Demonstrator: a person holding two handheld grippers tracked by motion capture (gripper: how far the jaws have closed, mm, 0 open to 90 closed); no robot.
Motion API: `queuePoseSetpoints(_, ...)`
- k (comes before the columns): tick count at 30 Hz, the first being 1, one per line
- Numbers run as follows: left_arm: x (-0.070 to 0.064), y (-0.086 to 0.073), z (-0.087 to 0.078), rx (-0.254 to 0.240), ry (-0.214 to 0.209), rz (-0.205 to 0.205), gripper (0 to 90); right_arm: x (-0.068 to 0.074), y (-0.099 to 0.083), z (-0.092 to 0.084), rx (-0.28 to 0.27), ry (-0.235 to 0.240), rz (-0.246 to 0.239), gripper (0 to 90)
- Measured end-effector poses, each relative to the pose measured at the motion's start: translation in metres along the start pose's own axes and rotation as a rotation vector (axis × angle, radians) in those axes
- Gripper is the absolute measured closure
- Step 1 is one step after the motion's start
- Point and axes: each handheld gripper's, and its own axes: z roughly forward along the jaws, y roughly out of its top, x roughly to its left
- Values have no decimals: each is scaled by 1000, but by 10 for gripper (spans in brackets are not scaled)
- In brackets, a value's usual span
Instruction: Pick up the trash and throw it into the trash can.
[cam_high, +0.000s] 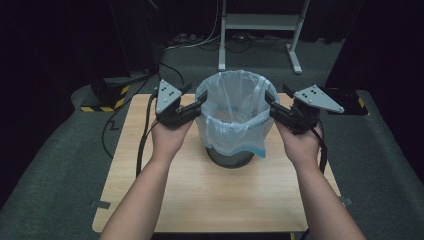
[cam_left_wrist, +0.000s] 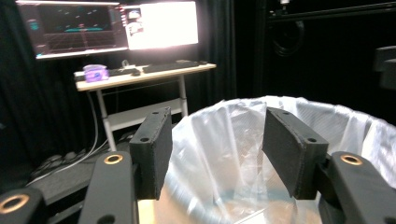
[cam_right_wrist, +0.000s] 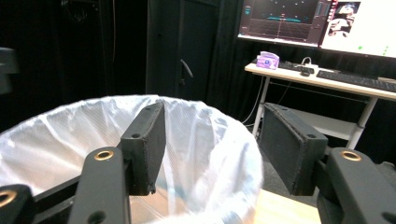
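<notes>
High view: a bin (cam_high: 231, 150) lined with a thin bag (cam_high: 235, 112) stands mid-bench (cam_high: 200, 195). Left tongs (cam_high: 202, 99) and right tongs (cam_high: 270, 99) both gape wide, each straddling the bag's rim on opposite sides, one jaw in, one out. The film looks light, limp, slippery and easily torn; the folded-over rim seems the best hold. The bench is bare all round, edges well apart.
</notes>
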Motion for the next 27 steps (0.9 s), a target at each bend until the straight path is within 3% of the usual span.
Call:
queuePoseSetpoints(6,11,-26,-22,49,15,-20,407,-8,-19,-16,3,-23,-11,390)
queuePoseSetpoints(12,17,-71,-36,156,3,-45,396,-12,-58,-28,25,-46,-17,395)
queuePoseSetpoints(16,18,-102,-40,218,-13,-91,386,-13,-85,-26,85,-36,-5,395)
queuePoseSetpoints(20,15,-134,-41,303,-20,-104,377,-14,-118,-23,161,-34,13,399)
queuePoseSetpoints(21,15,-134,-41,303,-20,-104,374,-14,-126,-22,186,-32,15,400)
queuePoseSetpoints(22,14,-150,-41,345,-16,-118,370,-13,-135,-20,206,-36,15,400)
queuePoseSetpoints(27,13,-185,-42,454,-7,-133,358,-12,-173,-20,305,-32,27,403)
